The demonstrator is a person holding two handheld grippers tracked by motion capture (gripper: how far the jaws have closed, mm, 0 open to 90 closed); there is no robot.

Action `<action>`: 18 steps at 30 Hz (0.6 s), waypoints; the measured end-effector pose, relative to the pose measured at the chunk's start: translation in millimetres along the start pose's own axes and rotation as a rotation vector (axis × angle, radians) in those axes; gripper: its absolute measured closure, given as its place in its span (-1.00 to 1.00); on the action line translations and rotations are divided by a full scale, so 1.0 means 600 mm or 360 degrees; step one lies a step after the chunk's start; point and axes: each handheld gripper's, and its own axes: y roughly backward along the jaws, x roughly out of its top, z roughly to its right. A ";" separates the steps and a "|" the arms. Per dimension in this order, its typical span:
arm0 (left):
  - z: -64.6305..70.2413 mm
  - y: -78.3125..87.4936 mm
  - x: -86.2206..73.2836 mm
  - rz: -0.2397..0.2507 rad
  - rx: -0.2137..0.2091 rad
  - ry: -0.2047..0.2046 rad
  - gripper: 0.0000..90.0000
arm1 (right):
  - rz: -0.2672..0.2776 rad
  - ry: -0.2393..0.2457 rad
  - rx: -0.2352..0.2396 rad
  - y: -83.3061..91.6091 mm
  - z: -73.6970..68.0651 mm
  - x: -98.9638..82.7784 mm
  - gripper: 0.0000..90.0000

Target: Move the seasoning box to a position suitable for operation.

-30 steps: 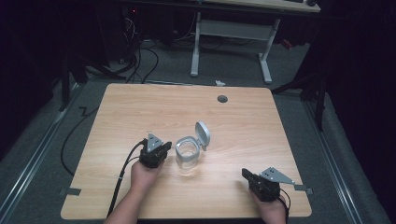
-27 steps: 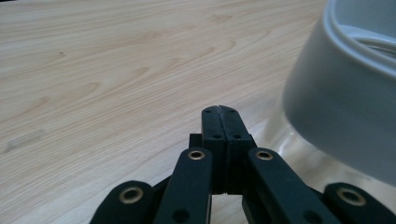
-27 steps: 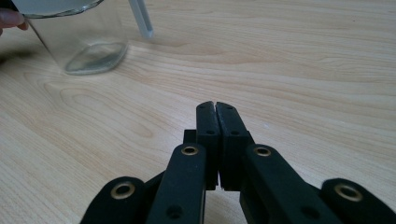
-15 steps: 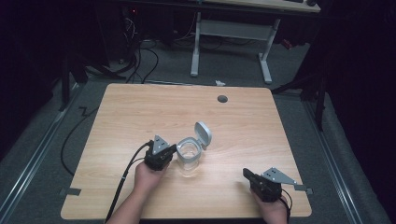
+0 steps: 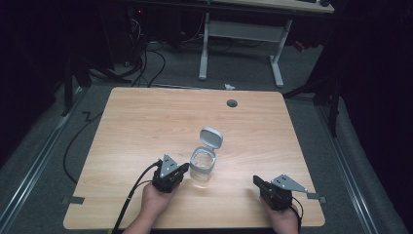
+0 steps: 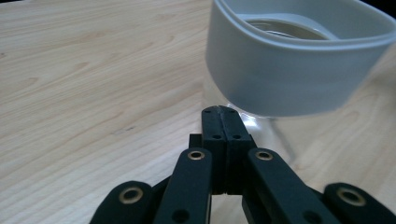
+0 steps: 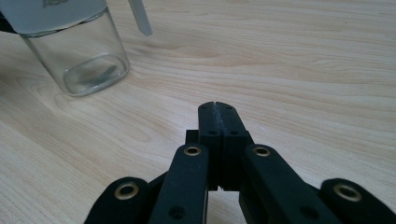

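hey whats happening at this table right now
A person sits at a wooden table with a two-jaw gripper in each hand. A clear glass jar with a grey collar stands near the middle, its flip lid open. The left gripper, jaws closed, is right up against the jar's side, holding nothing. The right gripper, also closed and empty, rests apart near the table's front edge.

You're in a dim lab or workshop: beyond your hand-held grippers, a bare wooden counter (image 5: 146, 126), grey carpet (image 5: 58, 161), trailing cables (image 5: 146, 58) and a white desk frame (image 5: 238, 44)
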 end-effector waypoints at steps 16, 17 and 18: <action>0.033 0.004 -0.029 -0.0050 -0.0095 0.0005 1.00 | -0.0021 0.0015 -0.0029 -0.005 -0.005 -0.001 1.00; 0.033 0.004 -0.029 -0.0050 -0.0095 0.0005 1.00 | -0.0021 0.0015 -0.0029 -0.005 -0.005 -0.001 1.00; 0.033 0.006 -0.030 -0.0052 -0.0090 -0.0004 1.00 | -0.0023 0.0013 -0.0034 -0.004 -0.006 -0.001 1.00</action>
